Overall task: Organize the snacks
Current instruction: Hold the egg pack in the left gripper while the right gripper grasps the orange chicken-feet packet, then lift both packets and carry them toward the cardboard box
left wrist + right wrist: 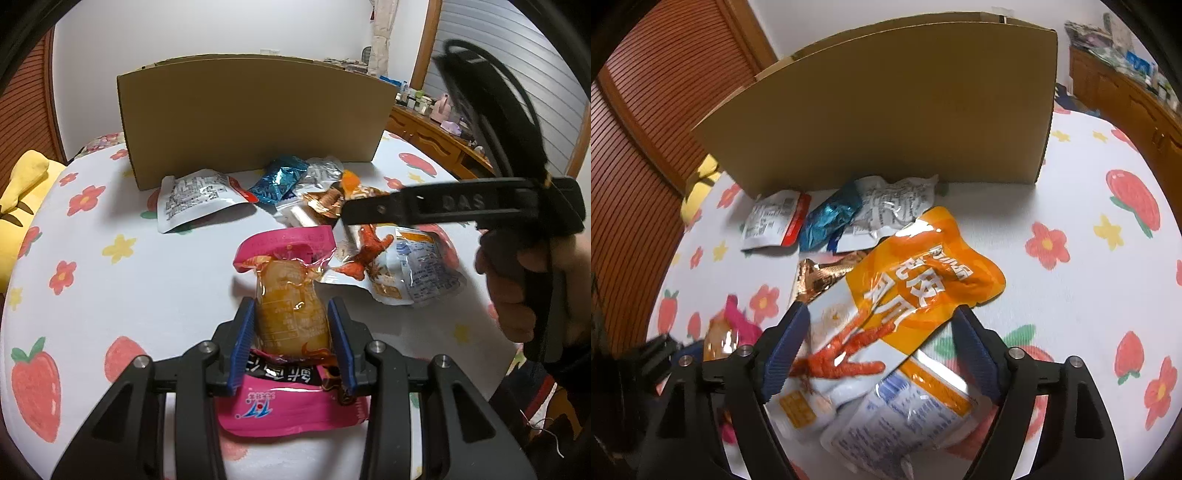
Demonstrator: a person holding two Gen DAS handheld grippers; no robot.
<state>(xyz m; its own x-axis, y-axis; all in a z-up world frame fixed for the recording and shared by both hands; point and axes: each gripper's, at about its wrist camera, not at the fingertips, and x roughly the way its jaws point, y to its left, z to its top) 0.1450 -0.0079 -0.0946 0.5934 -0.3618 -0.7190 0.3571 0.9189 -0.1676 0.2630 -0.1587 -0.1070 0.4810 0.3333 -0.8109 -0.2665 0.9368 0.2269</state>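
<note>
The cardboard box stood at the far side of the flowered cloth, and all snacks lay in front of it, on the near side. The left gripper had its two blue pads pressed on the sides of the pink packet, so its jaws were closed on it, about as wide as the packet's clear middle. The long axis of this packet ran straight along the fingers, pointing toward the box, with one pink end ahead of the pads and the other end behind them.

The right gripper hung over the orange chicken-feet packet, in front of the box and to the right of the pink packet. Its jaws were wide open and held nothing; the packet lay between and below the pads, its long axis slanting across the gap, not in line with the fingers. A white packet, a blue foil packet and a copper wrapper lay nearer to the box wall.

I judge that the left hand was closer to finishing: its packet only needed carrying forward and over the box edge.
</note>
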